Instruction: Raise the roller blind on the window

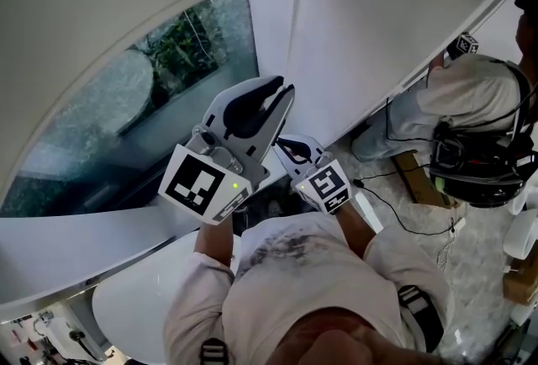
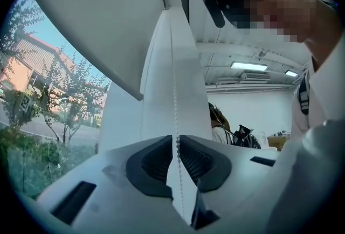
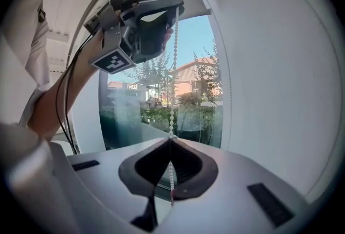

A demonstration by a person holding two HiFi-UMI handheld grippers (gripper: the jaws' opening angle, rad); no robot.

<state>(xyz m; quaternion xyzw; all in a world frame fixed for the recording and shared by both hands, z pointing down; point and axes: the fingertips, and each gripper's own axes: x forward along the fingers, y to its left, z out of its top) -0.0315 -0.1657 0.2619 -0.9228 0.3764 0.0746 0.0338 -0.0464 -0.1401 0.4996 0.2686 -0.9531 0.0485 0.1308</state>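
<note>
The grey roller blind covers the upper part of the window. Its white bead chain hangs taut beside the frame. My left gripper is raised higher on the chain. Its jaws stand a sliver apart, the beads running between them with a thin gap on each side. Seen from the right gripper view, the left gripper sits above on the same chain. Lower down, my right gripper is shut on the chain, its tips meeting on the beads.
A white windowsill runs below the glass. A white panel stands right of the chain. Another person crouches at the right with black headgear, cables and a cardboard box on the floor.
</note>
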